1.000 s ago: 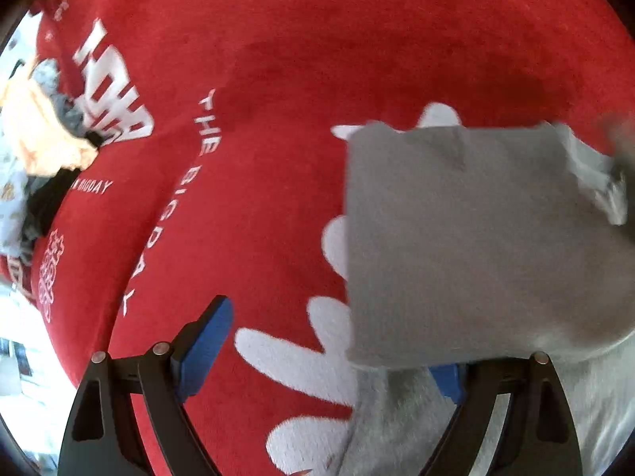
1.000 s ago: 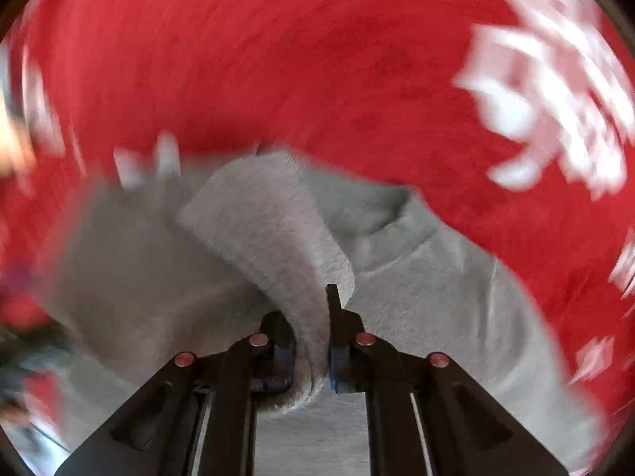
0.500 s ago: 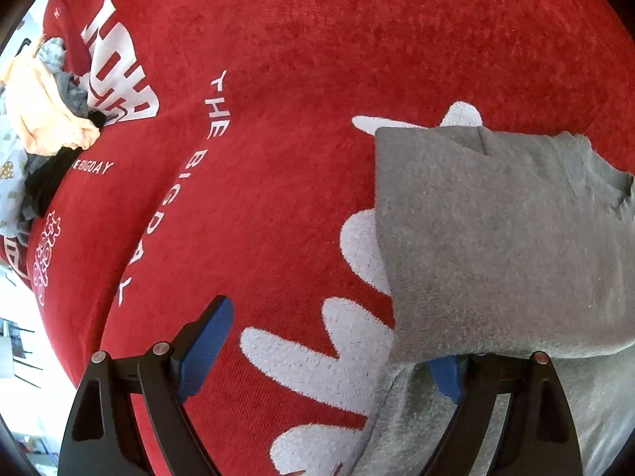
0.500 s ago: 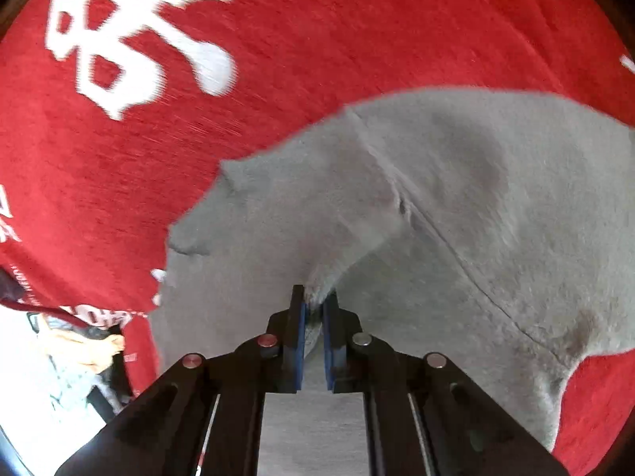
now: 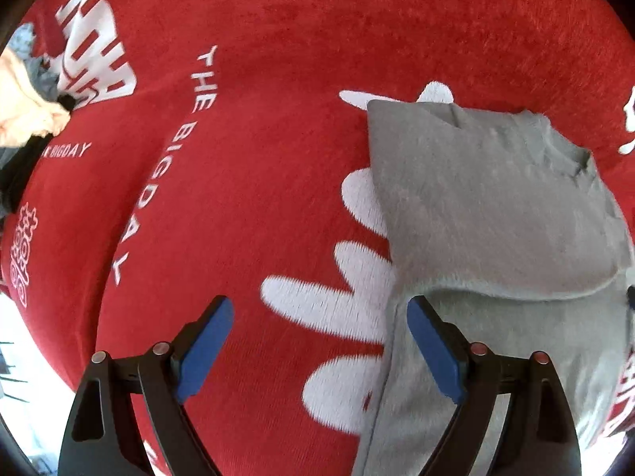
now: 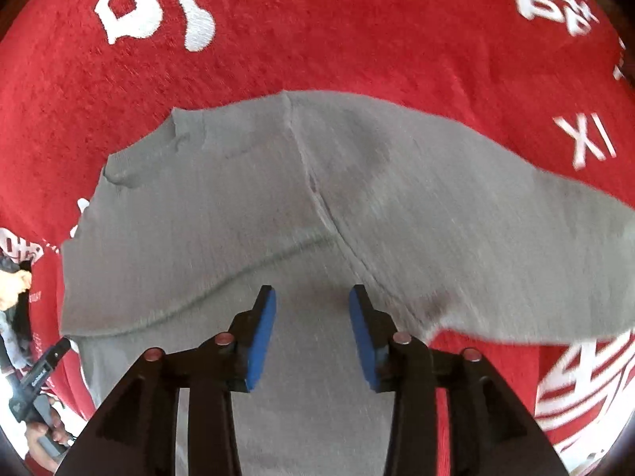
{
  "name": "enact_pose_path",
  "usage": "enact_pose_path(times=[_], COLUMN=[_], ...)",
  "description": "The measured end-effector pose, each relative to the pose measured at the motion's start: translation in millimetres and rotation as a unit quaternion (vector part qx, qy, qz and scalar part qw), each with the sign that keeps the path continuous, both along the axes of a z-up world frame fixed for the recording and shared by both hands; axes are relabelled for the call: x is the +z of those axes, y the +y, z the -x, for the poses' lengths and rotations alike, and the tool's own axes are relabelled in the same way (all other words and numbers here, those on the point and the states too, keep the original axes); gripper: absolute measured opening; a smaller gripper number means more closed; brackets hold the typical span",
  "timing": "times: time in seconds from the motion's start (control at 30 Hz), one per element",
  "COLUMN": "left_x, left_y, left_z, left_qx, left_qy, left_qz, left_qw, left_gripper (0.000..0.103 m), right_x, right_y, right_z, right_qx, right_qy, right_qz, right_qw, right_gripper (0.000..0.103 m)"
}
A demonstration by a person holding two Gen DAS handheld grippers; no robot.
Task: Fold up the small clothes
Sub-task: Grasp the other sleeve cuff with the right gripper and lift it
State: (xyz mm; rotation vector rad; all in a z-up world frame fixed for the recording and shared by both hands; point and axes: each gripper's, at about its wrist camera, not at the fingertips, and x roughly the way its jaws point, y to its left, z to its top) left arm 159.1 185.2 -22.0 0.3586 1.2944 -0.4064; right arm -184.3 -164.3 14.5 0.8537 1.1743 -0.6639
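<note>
A small grey sweatshirt (image 5: 496, 206) lies on the red cloth (image 5: 278, 119), its left side folded over the body. In the right wrist view the sweatshirt (image 6: 278, 206) spreads flat with one sleeve (image 6: 516, 238) stretched out to the right. My left gripper (image 5: 317, 341) is open and empty, hovering at the garment's left edge; its right finger is over grey fabric. My right gripper (image 6: 311, 333) is open and empty, just above the garment's body.
The red cloth with white lettering (image 5: 198, 91) covers the whole work surface. A pile of other clothes (image 5: 24, 115) lies at its far left edge. The left gripper's tip (image 6: 47, 361) shows at the left in the right wrist view.
My right gripper carried the folded side across the body, then opened and let it go. My left gripper stayed open and drew back slightly, so its right pad now shows.
</note>
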Motion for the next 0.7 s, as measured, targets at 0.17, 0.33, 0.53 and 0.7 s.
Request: enact_pose_path(times=[0.17,0.33,0.53,0.7], left_x=[21,1,-29,-21], left_y=[-5,-43,-36,-29], left_z=[-2,-9,-10,-10], left_qx=[0.011,-0.007,-0.008,-0.010], left_qy=[-0.008,-0.019,-0.017,-0.018], left_qz=[0.036,0.027,-0.019,-0.030], left_qw=[0.9992,0.9994,0.9996,0.9993], left_gripper=[0.090,0.090,0.090,0.090], right_x=[4,2,-3,-7], right_y=[12,31,47,51], right_z=[19,12,-9,3], right_qx=[-0.015,0.014,0.026,0.015], right_qy=[-0.010,-0.011,-0.028,-0.034], right_qz=[-0.023,-0.034,-0.059,-0.079], right_qw=[1.000,0.999,0.998,0.996], right_gripper=[0.042,0.042,0.049,0.049])
